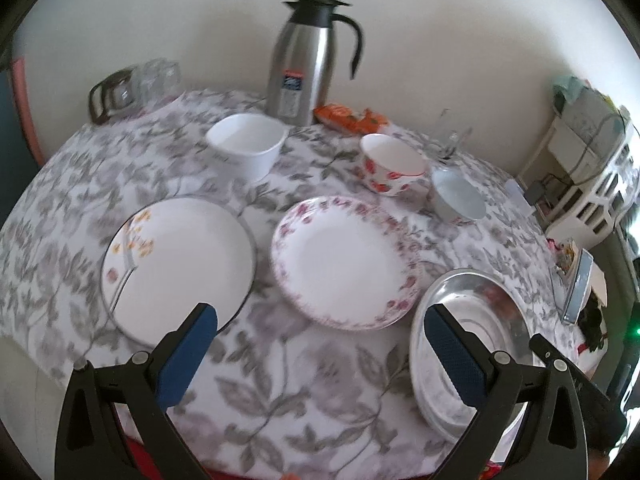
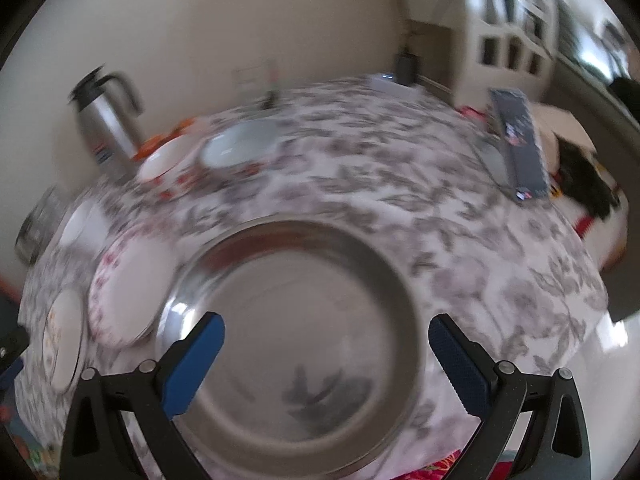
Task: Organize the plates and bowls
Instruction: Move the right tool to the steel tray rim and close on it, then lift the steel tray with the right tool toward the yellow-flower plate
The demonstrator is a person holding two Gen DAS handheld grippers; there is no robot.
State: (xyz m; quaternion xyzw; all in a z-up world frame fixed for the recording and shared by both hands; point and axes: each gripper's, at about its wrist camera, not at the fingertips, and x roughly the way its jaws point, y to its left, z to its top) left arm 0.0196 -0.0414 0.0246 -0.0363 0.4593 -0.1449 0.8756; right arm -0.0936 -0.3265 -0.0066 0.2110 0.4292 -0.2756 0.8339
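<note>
Both grippers spread wide, holding nothing. Left gripper (image 1: 320, 328) above the floral tablecloth (image 1: 280, 380), between yellow-flower plate (image 1: 180, 256) and steel plate (image 1: 480, 320). Right gripper (image 2: 326, 344) directly over the steel plate (image 2: 296, 320), fingers straddling its near half, not touching as far as visible.

Layout: three plates in a near row: yellow-flower at left, pink-rimmed plate (image 1: 344, 260) in the middle, steel at right, edge just beside the pink rim. Three bowls behind: white bowl (image 1: 248, 152), strawberry bowl (image 1: 394, 164), pale blue bowl (image 1: 458, 196). Thermos (image 1: 308, 60) and orange snack packet (image 1: 350, 118) at the back; not part of the job.

Step in hand, judged: grasp of steel plate by right gripper, likely for stacking.

Notes for doing it well:
- Rim only; one finger under the near lip, one on top. Too flat to pinch across.
- Steel slick and shiny; firm closure before lifting.
- Lift level, clear of the pink rim, to avoid a knock.
- Right wrist view blurred; settle before closing.
- Largest plate at bottom of stack; relative sizes hard to judge under fisheye.
</note>
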